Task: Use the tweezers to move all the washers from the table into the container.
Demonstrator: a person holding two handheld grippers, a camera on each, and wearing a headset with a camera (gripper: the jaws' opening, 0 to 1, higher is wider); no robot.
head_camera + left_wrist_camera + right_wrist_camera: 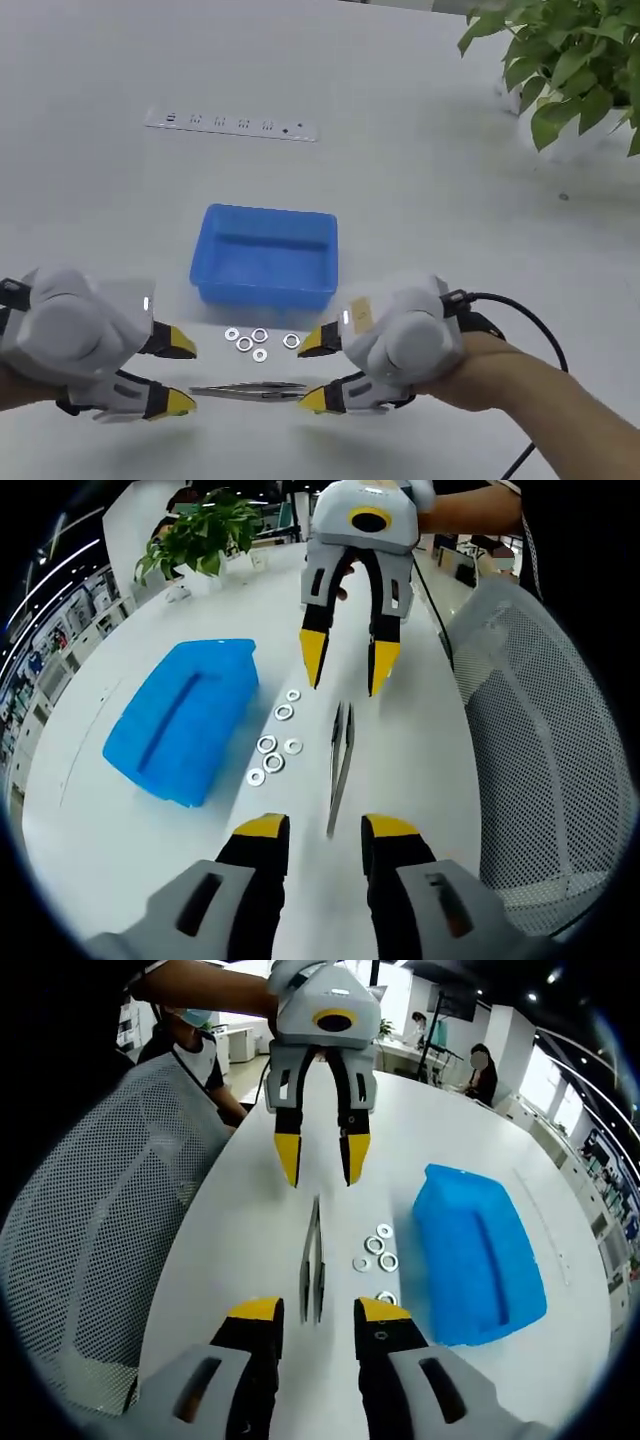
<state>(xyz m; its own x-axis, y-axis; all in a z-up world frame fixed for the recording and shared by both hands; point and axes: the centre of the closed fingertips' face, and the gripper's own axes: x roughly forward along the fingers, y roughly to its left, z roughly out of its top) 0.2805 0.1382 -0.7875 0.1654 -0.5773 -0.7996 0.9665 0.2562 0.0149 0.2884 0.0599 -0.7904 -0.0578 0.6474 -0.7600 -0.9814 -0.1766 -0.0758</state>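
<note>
Metal tweezers [250, 390] lie flat on the white table [420, 200], between my two grippers. Several washers [258, 342] sit in a loose cluster just beyond them, in front of the blue container [265, 255]. My left gripper [180, 373] and right gripper [318, 371] face each other across the tweezers, both open and holding nothing. In the left gripper view the tweezers [340, 755] point away from my left gripper [326, 830], with the washers [275, 745] and container [185, 720] on the left. In the right gripper view the tweezers [312, 1260] lie ahead of my right gripper [318, 1312], with the washers [378, 1250] and container [480, 1255] on the right.
A white power strip [232, 125] lies at the back of the table. A potted plant [570, 60] stands at the far right. A black cable [530, 330] trails from the right gripper. A mesh chair [530, 740] stands by the table's near edge.
</note>
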